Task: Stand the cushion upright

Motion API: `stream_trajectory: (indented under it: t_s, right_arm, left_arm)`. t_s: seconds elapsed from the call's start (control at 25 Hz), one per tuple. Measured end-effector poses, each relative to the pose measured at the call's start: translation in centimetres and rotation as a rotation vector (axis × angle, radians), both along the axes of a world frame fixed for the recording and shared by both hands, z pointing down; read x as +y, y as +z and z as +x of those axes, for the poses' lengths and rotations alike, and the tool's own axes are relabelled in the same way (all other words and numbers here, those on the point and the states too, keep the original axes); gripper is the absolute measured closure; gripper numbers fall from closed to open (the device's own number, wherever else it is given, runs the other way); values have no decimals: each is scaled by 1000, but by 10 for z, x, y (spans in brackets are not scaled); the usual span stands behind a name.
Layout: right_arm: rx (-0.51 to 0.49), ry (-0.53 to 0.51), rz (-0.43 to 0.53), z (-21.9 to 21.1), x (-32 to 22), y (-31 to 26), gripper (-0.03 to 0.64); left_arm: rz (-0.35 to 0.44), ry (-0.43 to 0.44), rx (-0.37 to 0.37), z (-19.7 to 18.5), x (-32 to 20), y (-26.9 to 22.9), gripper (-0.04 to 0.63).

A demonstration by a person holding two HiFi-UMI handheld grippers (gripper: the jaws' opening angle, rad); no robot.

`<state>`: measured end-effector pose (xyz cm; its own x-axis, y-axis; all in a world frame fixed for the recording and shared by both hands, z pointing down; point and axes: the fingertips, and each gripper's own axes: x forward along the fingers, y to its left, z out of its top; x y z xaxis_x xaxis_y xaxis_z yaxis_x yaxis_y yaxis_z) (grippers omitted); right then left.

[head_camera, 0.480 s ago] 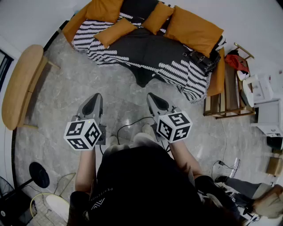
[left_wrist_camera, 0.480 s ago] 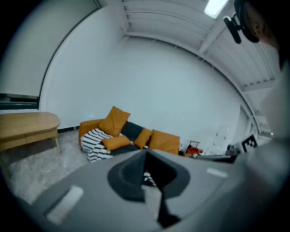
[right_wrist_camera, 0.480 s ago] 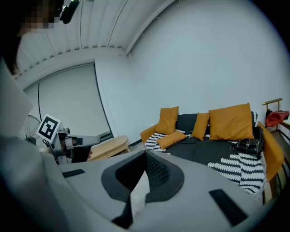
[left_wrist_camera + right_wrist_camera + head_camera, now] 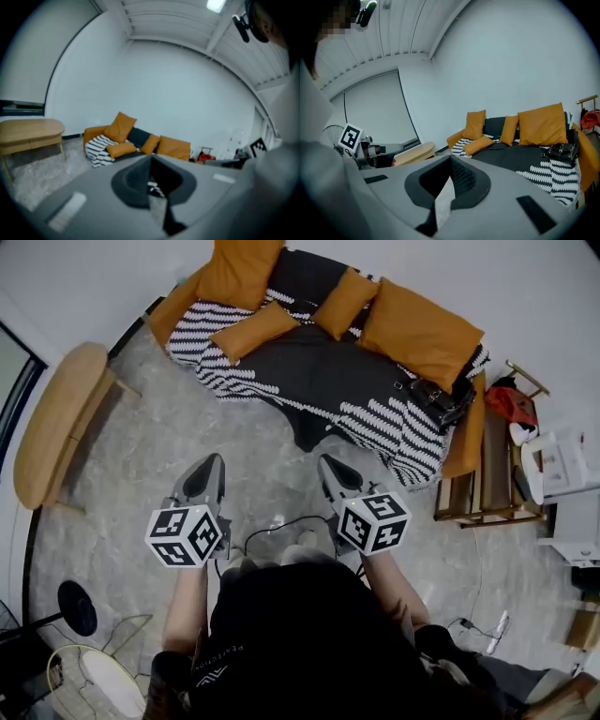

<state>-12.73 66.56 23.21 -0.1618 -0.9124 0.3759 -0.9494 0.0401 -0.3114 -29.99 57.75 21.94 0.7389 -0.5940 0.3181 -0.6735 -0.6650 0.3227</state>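
Note:
A small orange cushion (image 4: 255,331) lies flat on the left part of the sofa seat, on the striped throw (image 4: 375,418). It also shows in the left gripper view as the flat cushion (image 4: 121,149), and in the right gripper view as the flat cushion (image 4: 478,145). Other orange cushions lean upright against the backrest (image 4: 422,334). My left gripper (image 4: 214,461) and right gripper (image 4: 328,463) hang side by side over the floor, well short of the sofa. Both point towards it. Each has its jaws shut with nothing between them.
A wooden bench (image 4: 56,423) stands at the left. A black bag (image 4: 439,395) lies on the sofa's right end, beside a wooden rack (image 4: 487,465). A black cable (image 4: 281,521) runs across the marble floor by my feet. A fan (image 4: 94,671) stands at the lower left.
The whole head view has shifted a little, so sofa and grippers sit slightly lower in the picture. Both grippers remain shut and side by side.

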Motion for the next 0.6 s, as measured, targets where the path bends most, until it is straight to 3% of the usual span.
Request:
stream_trajectory:
  t_s: [0.32,0.6]
  right_arm:
    - [-36,-86,-24,40,6,10,620]
    - [-75,-133,-40,52,13,19,620]
  left_arm:
    - [0,-46,-23,48,20,6,586]
    - [-12,-84,-61,64,29,13,586]
